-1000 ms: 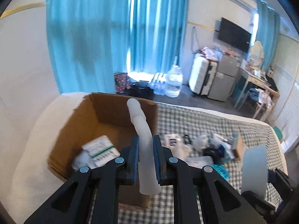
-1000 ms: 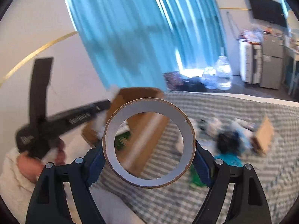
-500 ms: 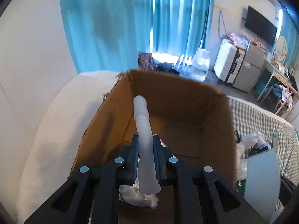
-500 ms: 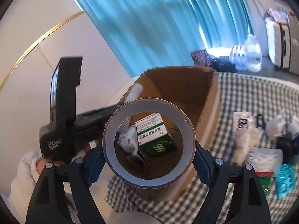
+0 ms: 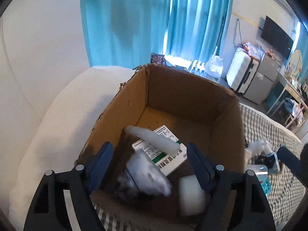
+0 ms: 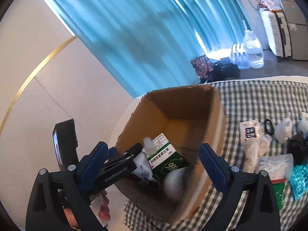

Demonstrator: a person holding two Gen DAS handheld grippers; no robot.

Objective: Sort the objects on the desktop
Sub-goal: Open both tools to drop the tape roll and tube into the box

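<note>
Cardboard box (image 5: 184,96) sits open on the checked bedspread (image 6: 259,96), and both grippers hang over it. Left gripper (image 5: 149,165) has its fingers opening wide, nothing between them; the white tube (image 5: 152,138) lies across the green-and-white carton (image 5: 165,157) inside. Right gripper (image 6: 154,165) is opening too, pads clear, with the blurred white roll (image 6: 175,182) low in the box.

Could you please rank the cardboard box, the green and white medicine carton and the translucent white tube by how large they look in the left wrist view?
1. cardboard box
2. medicine carton
3. translucent white tube, lying across the carton
</note>
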